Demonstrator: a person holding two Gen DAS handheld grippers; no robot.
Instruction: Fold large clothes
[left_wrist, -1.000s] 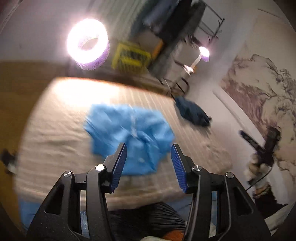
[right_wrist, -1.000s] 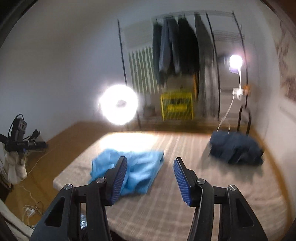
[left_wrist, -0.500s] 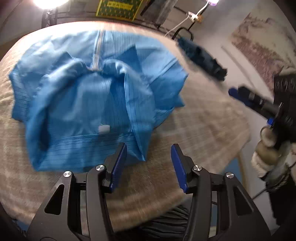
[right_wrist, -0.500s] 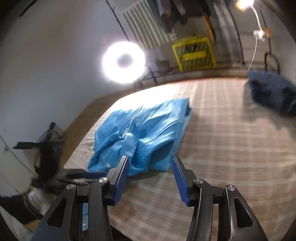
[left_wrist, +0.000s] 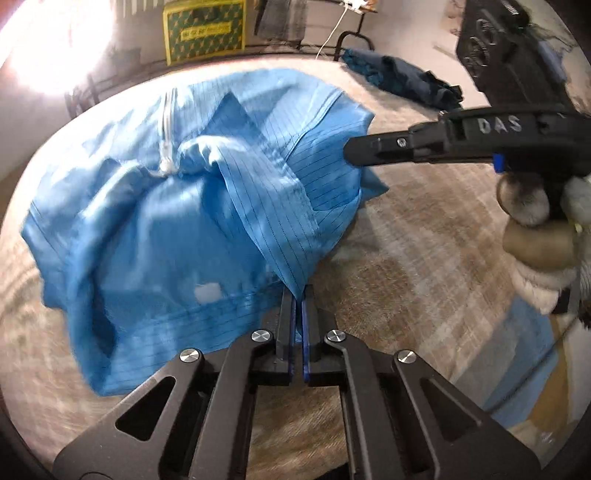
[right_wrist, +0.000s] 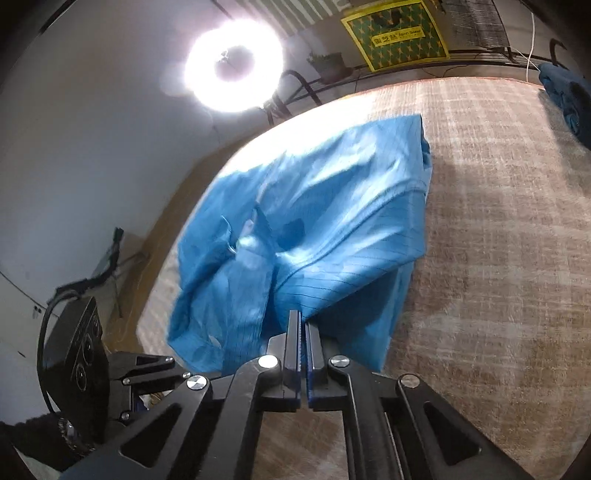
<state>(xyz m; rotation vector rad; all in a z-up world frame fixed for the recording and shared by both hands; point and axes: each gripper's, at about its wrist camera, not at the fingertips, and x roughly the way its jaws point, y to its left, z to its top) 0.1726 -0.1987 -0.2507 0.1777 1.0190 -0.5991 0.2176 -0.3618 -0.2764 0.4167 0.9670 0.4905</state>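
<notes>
Blue garment (left_wrist: 177, 221) lies crumpled on the bed (left_wrist: 424, 229). Left hand-held gripper (left_wrist: 298, 295) has just closed, clamped on its near corner; right hand-held gripper (right_wrist: 303, 321) has just closed too, clamped on another near edge.

Motion blurs the blue garment (left_wrist: 155, 236); the dark blue heap (right_wrist: 569, 103) is cropped at the frame's edge.

**Bedroom under a ring light**

A bed (right_wrist: 498, 221) with a beige checked cover fills the room's middle. Beyond its far edge a ring light (right_wrist: 234, 64) glares against a plain pale wall (right_wrist: 92, 129). A yellow-and-green box (right_wrist: 395, 35) sits on a dark metal rack (right_wrist: 480, 55) behind the bed, with a small potted plant (right_wrist: 327, 64) beside it. A white cable (left_wrist: 332, 33) hangs near the rack. Wooden floor (right_wrist: 173, 221) shows along the bed's side.
</notes>
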